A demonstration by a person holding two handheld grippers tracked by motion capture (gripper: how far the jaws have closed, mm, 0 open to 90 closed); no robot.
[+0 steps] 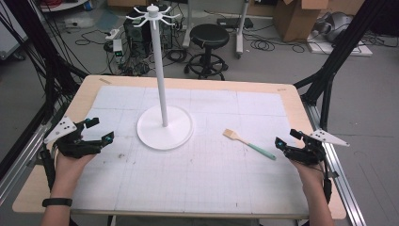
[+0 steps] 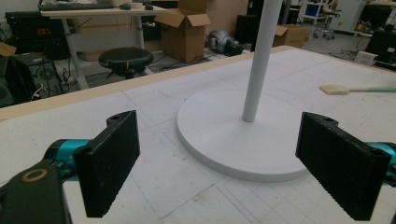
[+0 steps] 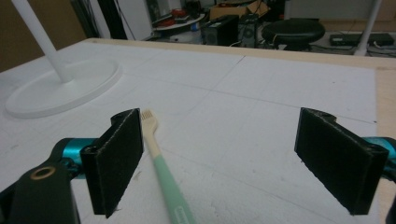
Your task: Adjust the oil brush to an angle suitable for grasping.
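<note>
both grippers are spread wide here, folks: the left gripper [image 1: 96, 130] sits left of the white stand [image 1: 164, 126], its black fingers [image 2: 109, 161] far apart with nothing between them and nothing touching them, and in the left gripper view the stand's round base [image 2: 233, 140] and pole [image 2: 260, 56] show right through the gap. over on the other side, the right gripper [image 1: 288, 141] is equally wide, fingers [image 3: 116, 156] parted and holding nothing. the brush [image 1: 248, 144], pale bristle head and mint-green handle, lies flat to the right of the stand, between the stand and the right gripper, handle end nearest that gripper, bristles angled back toward the stand. in the right gripper view the brush [image 3: 161, 163] runs up just inside the left-hand finger, close beside it; whether it actually touches that finger i cannot tell. it lies on the white gridded mat [image 1: 197, 155], which covers most of the wooden tabletop [image 1: 89, 87]; the mat has a few dark scuffs left of and in front of the stand. the stand's top carries a ring of white hooks [image 1: 153, 12]. beyond the stand, off the tabletop: a black round stool [image 1: 208, 40], a computer tower [image 1: 136, 35], loose cables on the grey floor [image 1: 84, 52], and cardboard boxes [image 1: 301, 16] further right. a hand [image 1: 70, 162] with a black wristband [image 1: 57, 202] backs the left gripper.
</note>
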